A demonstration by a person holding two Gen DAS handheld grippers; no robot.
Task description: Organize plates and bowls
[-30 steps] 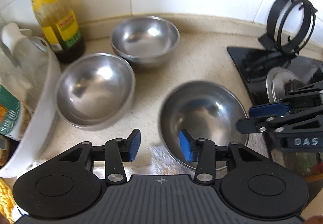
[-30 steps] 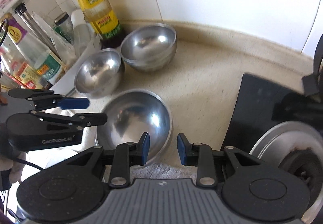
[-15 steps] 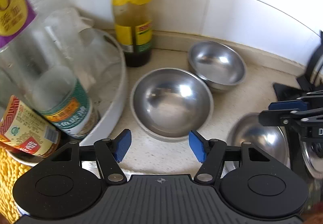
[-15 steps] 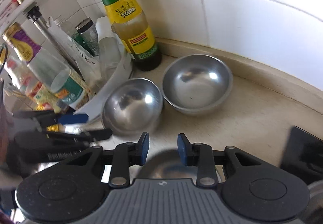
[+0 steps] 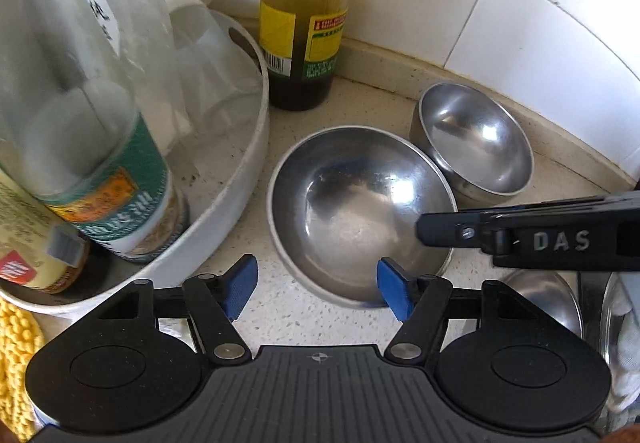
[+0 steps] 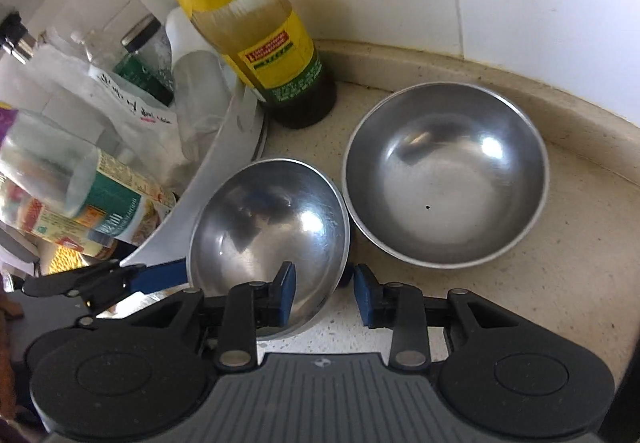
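the steel bowl point(image 5: 360, 211) lies at twelve o'clock of the left gripper point(image 5: 316, 289), half open, empty; right gripper point(image 6: 324, 293) narrowly parted, straddling its rim.

Three steel bowls: a near bowl point(image 5: 360, 211), a far bowl point(image 5: 476, 147) and a third bowl point(image 5: 548, 295) partly hidden at the lower right. One tall sauce bottle point(image 5: 304, 23). One white tray point(image 5: 224, 219). Two grippers.

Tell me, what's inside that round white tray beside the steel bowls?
The white tray holds bottles and jars: a clear bottle with a green label, a dark-lidded jar and crumpled clear plastic. Whatever sits behind or beneath them is covered.
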